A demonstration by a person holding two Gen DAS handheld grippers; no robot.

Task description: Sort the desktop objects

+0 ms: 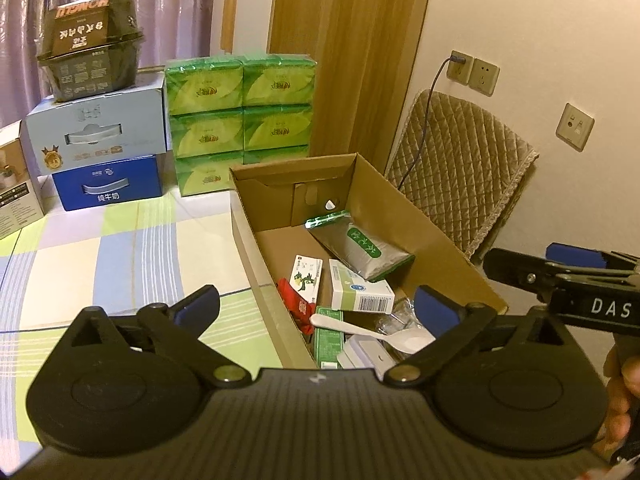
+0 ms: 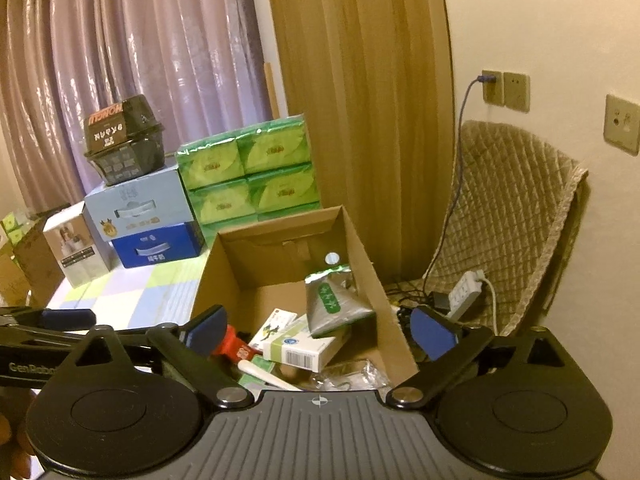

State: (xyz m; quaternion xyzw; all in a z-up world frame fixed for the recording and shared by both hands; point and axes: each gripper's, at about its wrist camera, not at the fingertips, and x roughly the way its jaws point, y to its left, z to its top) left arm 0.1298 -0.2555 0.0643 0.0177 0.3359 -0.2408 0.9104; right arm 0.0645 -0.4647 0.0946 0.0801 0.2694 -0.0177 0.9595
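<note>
An open cardboard box [image 1: 404, 216] stands on the table's right side. Inside lie a silver-green pouch [image 1: 362, 250], a white-green carton with a barcode [image 1: 360, 294], a dragon-print card [image 1: 306, 276], a red packet [image 1: 296, 306], a white spoon [image 1: 372, 332] and a green box [image 1: 328, 340]. My left gripper [image 1: 316, 308] hovers open over the box's near end, holding nothing. My right gripper [image 2: 320, 330] is open too, above the same box [image 2: 224, 280], and shows from the side [image 1: 524, 258] in the left wrist view. The pouch [image 2: 332, 300] and carton [image 2: 304, 350] lie below it.
At the back of the checked tablecloth [image 1: 100, 256] stand a blue milk carton [image 1: 108, 184], a pale box [image 1: 96, 128] with a black bowl [image 1: 92, 48] on top, and stacked green tissue packs [image 1: 240, 116]. A quilted chair [image 2: 508, 216] and a power strip [image 2: 464, 292] are to the right.
</note>
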